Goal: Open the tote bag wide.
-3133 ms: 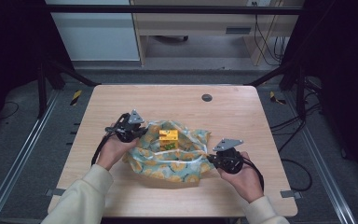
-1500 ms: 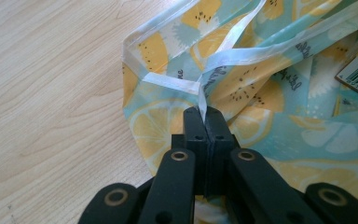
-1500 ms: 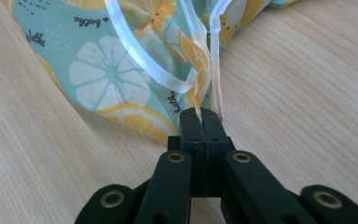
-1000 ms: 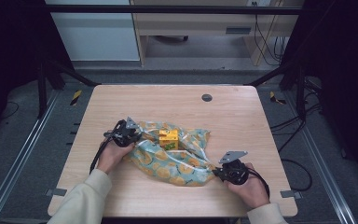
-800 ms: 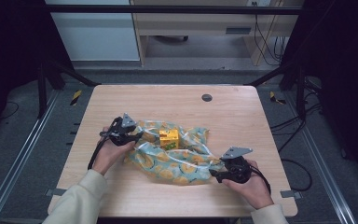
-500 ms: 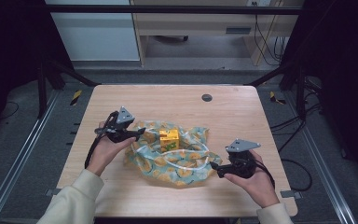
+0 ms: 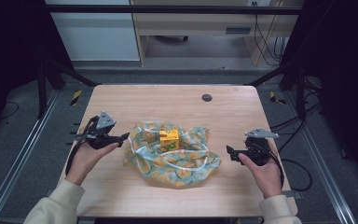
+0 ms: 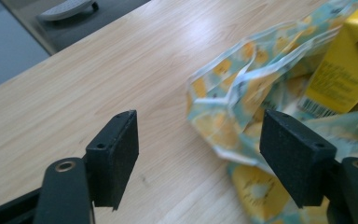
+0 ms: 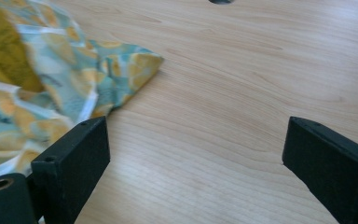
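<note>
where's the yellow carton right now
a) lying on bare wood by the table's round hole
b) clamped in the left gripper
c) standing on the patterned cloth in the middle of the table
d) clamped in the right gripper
c: the yellow carton stands on the patterned cloth, while the left gripper and right gripper sit open to either side, off the cloth.

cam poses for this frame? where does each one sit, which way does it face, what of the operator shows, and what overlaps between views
High view: fixed above the person's side, facing forward and down on the table; forearms, hands, left gripper and right gripper show.
Left gripper view: rides the left gripper, looks along its open jaws at the patterned bag and yellow carton.
Right gripper view: rides the right gripper, looks along its open jaws at bare wood and the bag's corner.
Shared: bag and tabletop appear in all three.
</note>
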Demonstrator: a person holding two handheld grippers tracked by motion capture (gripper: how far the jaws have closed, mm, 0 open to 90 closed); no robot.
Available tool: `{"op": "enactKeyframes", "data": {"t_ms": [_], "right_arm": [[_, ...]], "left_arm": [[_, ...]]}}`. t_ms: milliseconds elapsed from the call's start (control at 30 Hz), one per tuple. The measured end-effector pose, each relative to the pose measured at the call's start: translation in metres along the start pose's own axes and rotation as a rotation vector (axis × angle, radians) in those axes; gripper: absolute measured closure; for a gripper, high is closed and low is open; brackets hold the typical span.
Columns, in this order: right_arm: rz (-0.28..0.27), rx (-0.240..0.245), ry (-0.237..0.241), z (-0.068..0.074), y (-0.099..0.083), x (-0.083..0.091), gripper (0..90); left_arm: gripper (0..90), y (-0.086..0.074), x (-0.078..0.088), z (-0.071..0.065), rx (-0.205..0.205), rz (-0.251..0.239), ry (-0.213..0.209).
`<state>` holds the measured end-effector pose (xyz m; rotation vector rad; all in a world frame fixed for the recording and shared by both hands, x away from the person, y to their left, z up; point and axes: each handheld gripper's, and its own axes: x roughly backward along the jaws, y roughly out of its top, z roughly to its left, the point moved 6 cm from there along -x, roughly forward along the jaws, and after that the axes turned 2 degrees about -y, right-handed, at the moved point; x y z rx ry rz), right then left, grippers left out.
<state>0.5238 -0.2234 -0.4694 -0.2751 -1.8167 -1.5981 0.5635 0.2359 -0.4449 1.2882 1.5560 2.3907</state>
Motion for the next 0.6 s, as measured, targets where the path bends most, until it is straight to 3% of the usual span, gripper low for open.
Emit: {"op": "enactKeyframes", "data": {"t_ms": [200,267,433,600], "right_arm": [[0.038,-0.032,-0.041,-0.007,-0.013,-0.018,7.8],[0.050,-0.037,-0.040,-0.007,-0.020,-0.023,8.1],[0.074,-0.047,-0.032,-0.005,-0.037,-0.029,9.1],[0.101,-0.035,-0.049,-0.005,-0.050,-0.027,9.3]], "left_arm": [[21.4,-0.034,0.000,0.006,0.052,0.036,0.013],[18.8,-0.048,-0.002,0.005,0.077,0.053,0.003],[13.0,-0.080,-0.004,0.005,0.091,0.122,0.002],[11.9,-0.089,-0.009,0.006,0.119,0.135,0.008]]}}
